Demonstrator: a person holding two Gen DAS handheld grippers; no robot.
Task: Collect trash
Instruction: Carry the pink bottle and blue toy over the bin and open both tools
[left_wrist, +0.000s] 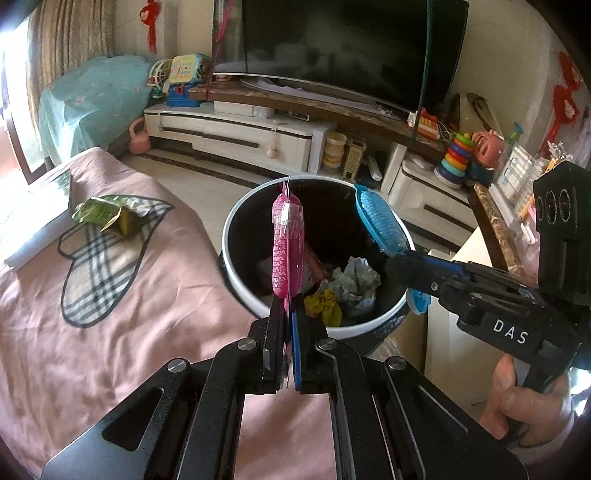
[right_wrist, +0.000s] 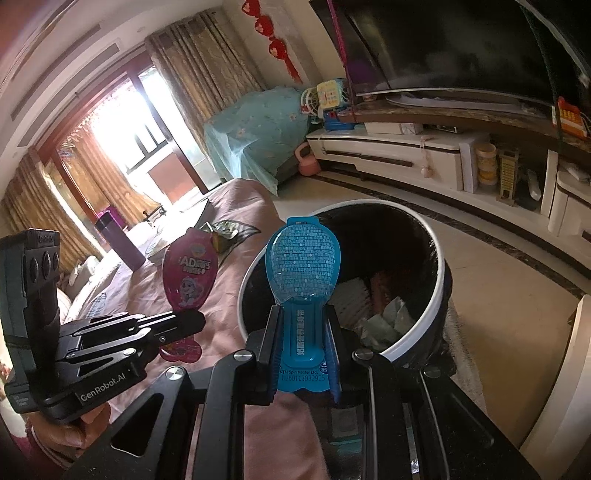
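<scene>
Pink bedding (left_wrist: 110, 314) borders a round white-rimmed black bin (left_wrist: 240, 221). Left gripper (left_wrist: 289, 325) clamps a pink spoon-shaped plastic packet (left_wrist: 286, 243), right gripper (right_wrist: 303, 332) a blue one (right_wrist: 304, 258), both over the bin; releasing off-centre may bounce them off the rim.

Pink wrapper (left_wrist: 287, 243) and blue wrapper (right_wrist: 302, 258) upright over bin (left_wrist: 236, 221).

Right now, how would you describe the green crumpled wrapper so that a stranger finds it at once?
Start at the black bin with the white rim; the bed under a pink cover lies beside it. On that cover is a plaid heart patch, and the green wrapper lies on its upper edge. It is the only green crumpled thing lying loose on the cover; the pink and blue packets are each held in a tool.
</scene>
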